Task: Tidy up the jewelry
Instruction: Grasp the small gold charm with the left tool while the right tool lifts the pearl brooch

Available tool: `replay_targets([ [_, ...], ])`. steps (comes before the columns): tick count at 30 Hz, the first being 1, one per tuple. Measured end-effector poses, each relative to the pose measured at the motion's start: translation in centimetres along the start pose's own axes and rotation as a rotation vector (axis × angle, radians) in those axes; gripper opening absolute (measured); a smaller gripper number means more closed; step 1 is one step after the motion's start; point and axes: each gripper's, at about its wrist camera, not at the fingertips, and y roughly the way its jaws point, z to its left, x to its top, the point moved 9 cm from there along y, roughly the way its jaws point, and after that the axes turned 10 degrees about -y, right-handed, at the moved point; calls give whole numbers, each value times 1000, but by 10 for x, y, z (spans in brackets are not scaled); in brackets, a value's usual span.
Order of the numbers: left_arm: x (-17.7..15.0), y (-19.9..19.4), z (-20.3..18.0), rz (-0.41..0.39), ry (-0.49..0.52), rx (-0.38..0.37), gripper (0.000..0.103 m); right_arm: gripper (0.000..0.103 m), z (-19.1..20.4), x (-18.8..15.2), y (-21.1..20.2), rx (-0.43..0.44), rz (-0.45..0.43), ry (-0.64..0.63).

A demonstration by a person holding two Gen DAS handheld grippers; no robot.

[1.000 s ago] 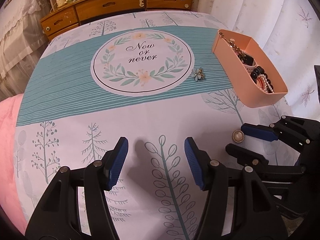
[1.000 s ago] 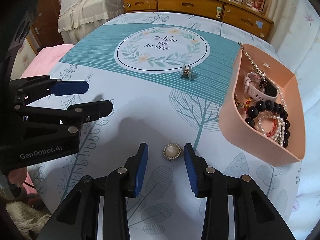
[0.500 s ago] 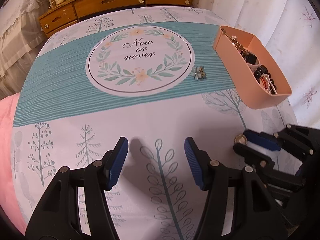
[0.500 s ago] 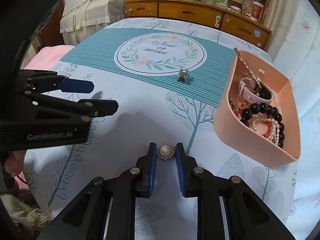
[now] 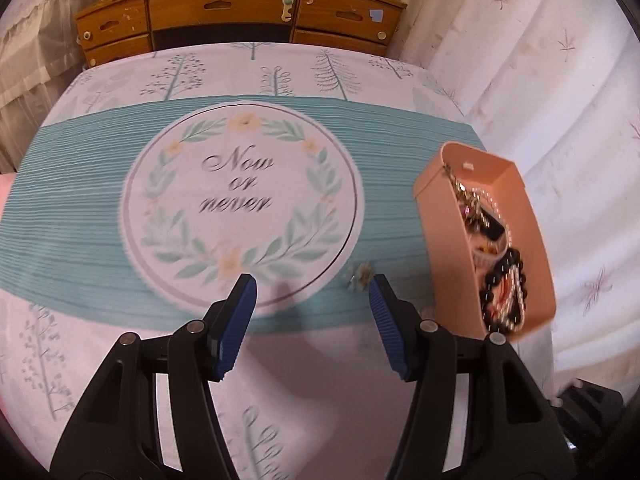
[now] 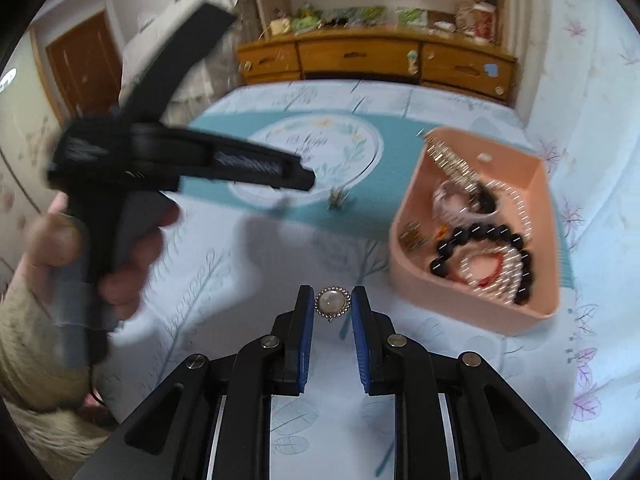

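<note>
Your right gripper [image 6: 332, 304] has its blue fingers [image 6: 305, 320] closed onto the pearl brooch [image 6: 332, 303], which sits pinched between the two pads, raised clear of the tree-print tabletop [image 6: 248, 312]. Only your right wrist view shows this; the brooch does not appear in the left wrist view at all.

Your left gripper [image 5: 312, 312] holds its fingers [image 5: 240, 312] wide apart with nothing between them. It hovers over the edge of the teal band near the round "Now or never" print [image 5: 240, 192]. Just off its right fingertip lies a small flower-shaped piece [image 5: 362, 276], blurred, resting on the cloth. From the right wrist view the same piece [image 6: 338, 199] reads only as a smeared speck on the teal band, and your left gripper [image 6: 280, 172] shows side-on, blurred, gripped in your left hand [image 6: 100, 252].

The pink tray [image 6: 404, 268] sits on the cloth to the right of the held brooch, near but apart from it. The right wrist view looks down into it: a black bead bracelet [image 6: 476, 236], pearl strands, a chain draped over the far rim. The left wrist view shows the tray [image 5: 448, 240] edge-on, so mostly its outer wall, contents partly hidden.

Beyond the tabletop stands a wooden dresser [image 5: 224, 12] against the wall.
</note>
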Motion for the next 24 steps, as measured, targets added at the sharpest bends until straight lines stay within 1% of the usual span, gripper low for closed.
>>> replay_targets([
  [4,2,22,-11,25,2,19,54,19,-31,12,-28,-51,-86,73],
  [5,1,26,-13,28,4,22,49,18,-41,14,-33,-67,-105,100],
  [6,1,30,-15,32,7,28,42,19,-51,15,-37,-86,-118,129],
  [8,-1,37,-19,33,21,47,35,18,-68,16,-40,-108,-130,181],
  [9,-1,37,-21,13,38,60,26,18,-74,16,-40,-110,-132,199],
  [11,-4,39,-25,18,57,55,16,19,-86,14,-39,-121,-130,236],
  [16,-3,34,-24,-15,67,72,16,18,-98,12,-28,-137,-112,258],
  [24,4,-7,-37,-131,109,71,16,18,-100,6,-18,-150,-109,269],
])
